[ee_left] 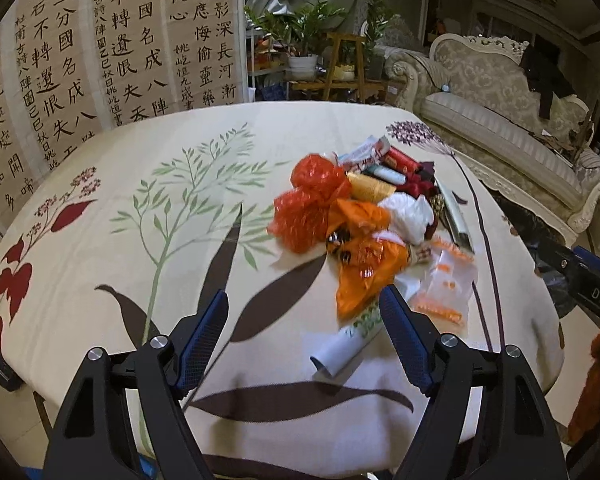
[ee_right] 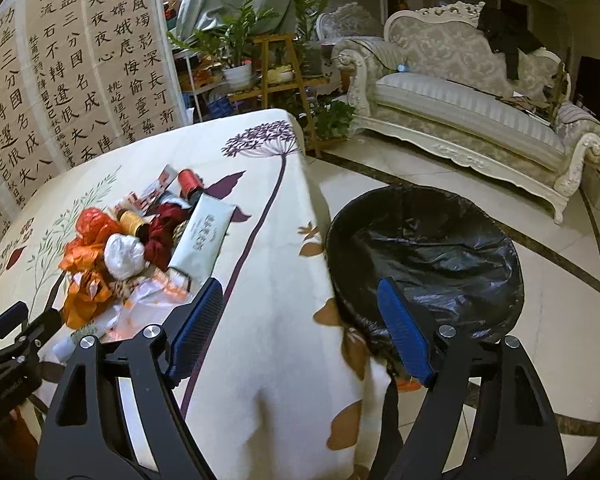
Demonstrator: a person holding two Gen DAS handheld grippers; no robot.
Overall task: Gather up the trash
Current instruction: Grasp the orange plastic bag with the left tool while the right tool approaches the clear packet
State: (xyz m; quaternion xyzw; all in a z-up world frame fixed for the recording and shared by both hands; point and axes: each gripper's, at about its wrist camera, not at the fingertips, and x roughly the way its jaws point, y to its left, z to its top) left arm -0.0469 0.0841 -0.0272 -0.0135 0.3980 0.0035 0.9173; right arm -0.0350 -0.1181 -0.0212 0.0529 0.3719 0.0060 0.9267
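Note:
A pile of trash (ee_left: 364, 216) lies on the flowered tablecloth (ee_left: 140, 208): red and orange plastic wrappers, a white crumpled bag (ee_left: 408, 212), small packets and a rolled paper (ee_left: 348, 344). The pile also shows in the right wrist view (ee_right: 132, 248), with a white tissue pack (ee_right: 200, 240). My left gripper (ee_left: 302, 312) is open and empty, just short of the pile, its right finger beside the orange wrapper (ee_left: 364, 276). My right gripper (ee_right: 300, 296) is open and empty above the table's right edge. A bin lined with a black bag (ee_right: 428, 248) stands on the floor beside the table.
A pale ornate sofa (ee_right: 472, 112) stands across the tiled floor (ee_right: 560, 320). Potted plants (ee_right: 240, 44) on wooden stands are behind the table. A calligraphy screen (ee_left: 80, 60) runs along the table's left side.

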